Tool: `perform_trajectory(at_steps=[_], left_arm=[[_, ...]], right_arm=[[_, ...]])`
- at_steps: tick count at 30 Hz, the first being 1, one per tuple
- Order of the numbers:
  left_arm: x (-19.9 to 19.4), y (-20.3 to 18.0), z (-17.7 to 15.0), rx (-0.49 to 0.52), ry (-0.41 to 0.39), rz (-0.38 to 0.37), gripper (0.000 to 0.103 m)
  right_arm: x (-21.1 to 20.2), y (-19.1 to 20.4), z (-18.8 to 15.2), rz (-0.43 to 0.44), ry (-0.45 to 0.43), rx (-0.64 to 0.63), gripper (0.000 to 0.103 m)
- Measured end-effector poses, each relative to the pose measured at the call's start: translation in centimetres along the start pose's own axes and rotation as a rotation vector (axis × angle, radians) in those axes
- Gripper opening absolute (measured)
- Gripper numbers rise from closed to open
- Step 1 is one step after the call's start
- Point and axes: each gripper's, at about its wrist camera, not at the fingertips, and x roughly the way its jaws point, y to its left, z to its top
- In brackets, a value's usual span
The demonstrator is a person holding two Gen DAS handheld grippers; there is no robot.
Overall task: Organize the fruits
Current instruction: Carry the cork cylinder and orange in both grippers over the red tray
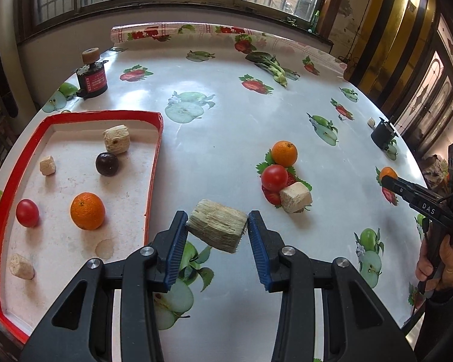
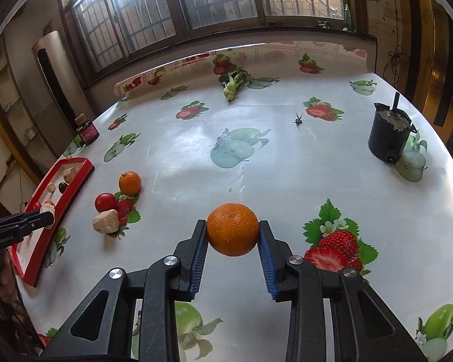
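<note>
My left gripper is shut on a pale fibrous block, held above the tablecloth just right of the red-rimmed tray. In the tray lie an orange, a red tomato, a dark plum and several pale blocks. My right gripper is shut on an orange, lifted over the table. A loose orange, a tomato and a pale block sit together mid-table. The right gripper also shows at the right edge of the left wrist view, with the orange it grips.
A leafy green vegetable lies at the far side. A dark jar with a cork-coloured top stands far left, a black pot far right. The tray lies at the table's left edge. A person's hand grips the right handle.
</note>
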Motion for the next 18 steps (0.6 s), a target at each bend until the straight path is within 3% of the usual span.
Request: perform_trajectory(at_steps=[18], left_arm=[[-4.1,4.0,-2.5,-0.071,-0.046,0.062,0.039]], right_arm=[[0.0,7.7,-0.7,0.11,0.021,-0.113,0.034]])
